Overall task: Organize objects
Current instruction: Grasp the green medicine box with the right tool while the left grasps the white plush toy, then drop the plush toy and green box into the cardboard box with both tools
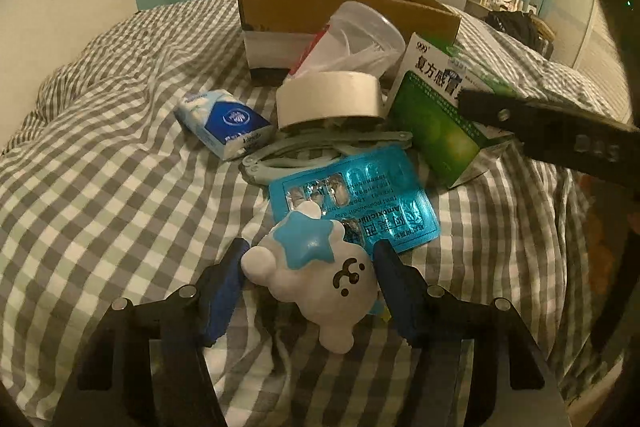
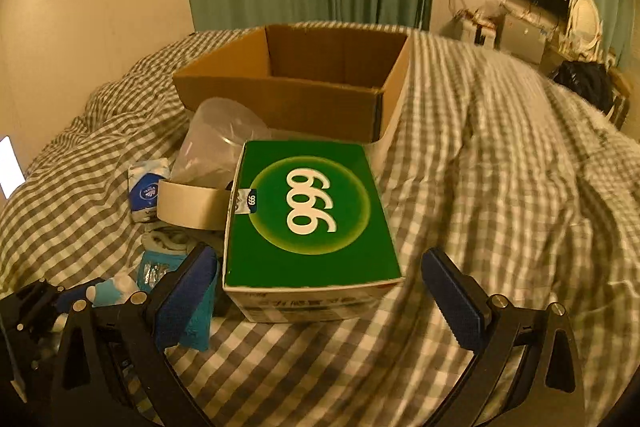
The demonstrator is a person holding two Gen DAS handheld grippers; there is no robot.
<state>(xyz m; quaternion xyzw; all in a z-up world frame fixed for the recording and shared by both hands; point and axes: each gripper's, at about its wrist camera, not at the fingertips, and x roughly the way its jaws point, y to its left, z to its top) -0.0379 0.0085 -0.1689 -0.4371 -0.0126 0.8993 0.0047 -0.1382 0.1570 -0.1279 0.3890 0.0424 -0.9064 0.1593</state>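
Checked bedspread [image 1: 100, 187]: toy [image 1: 316, 267] between left claw [image 1: 310, 259] fingers.

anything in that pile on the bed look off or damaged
The green medicine box sits tilted, propped on the pile, and its lower end flap looks open. The clear plastic container lies tipped on its side against the cardboard box. The blue blister pack has several pockets already burst. Nothing spilled.

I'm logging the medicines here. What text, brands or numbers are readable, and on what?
"999", upside down: top of the green box.
"999" and "复方感冒": the box's front, left view; smaller print unreadable.
"Amoxicillin", upside down: blue blister pack; Chinese print blurred.
Tissue pack: logo only, wording too blurred.
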